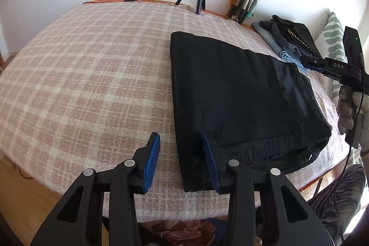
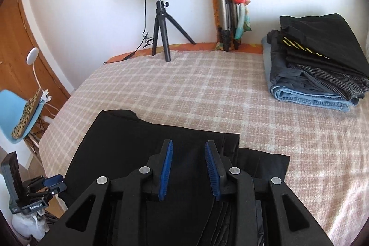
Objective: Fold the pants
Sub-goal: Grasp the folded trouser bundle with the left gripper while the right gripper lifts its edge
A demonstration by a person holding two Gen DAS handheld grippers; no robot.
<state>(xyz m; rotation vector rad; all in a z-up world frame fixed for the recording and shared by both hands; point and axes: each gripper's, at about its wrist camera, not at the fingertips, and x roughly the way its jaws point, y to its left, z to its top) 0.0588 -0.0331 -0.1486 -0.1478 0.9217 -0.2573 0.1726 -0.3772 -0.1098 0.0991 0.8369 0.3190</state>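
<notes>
Both grippers, left [image 1: 181,153] and right [image 2: 189,167], gape over folded pants [image 1: 230,93]. Only the right view shows the chair [image 2: 16,112].

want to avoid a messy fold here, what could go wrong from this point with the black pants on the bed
1. The black pants lie near the bed's front edge; a careless tug could slide them off.
2. Both tongs are open, the left tongs at the near corner and the right tongs over the cloth. Pinching only the top layer might pull the fold apart.
3. The stack of folded clothes sits close by, so a wide swing of the right tongs could knock it.
</notes>
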